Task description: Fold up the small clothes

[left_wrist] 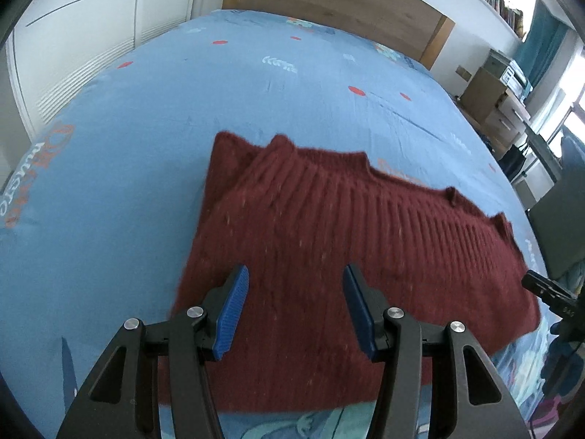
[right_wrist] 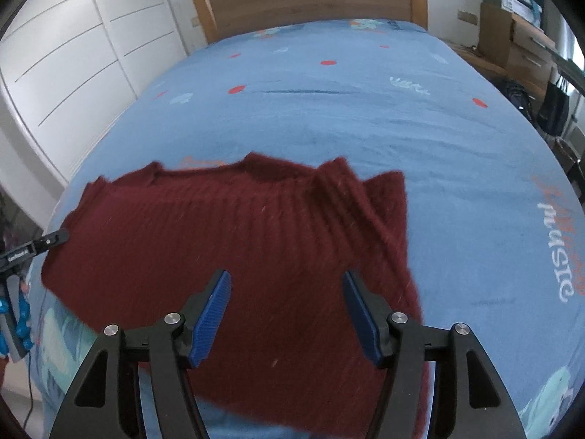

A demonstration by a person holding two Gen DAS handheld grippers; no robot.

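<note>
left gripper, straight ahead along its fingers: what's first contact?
Most likely the dark red knit sweater lying on the blue bedsheet. The left gripper is open and empty, angled down at the sweater's body; nothing shows between them. Exact landing spot is unclear.

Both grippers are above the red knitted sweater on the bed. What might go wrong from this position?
1. The left gripper and right gripper are open above the middle of the sweater, not its edge; closing here could pinch a bunch of knit, possibly with the blue sheet too.
2. The upper corner is already folded over and uneven, so the next fold may come out crooked.
</note>
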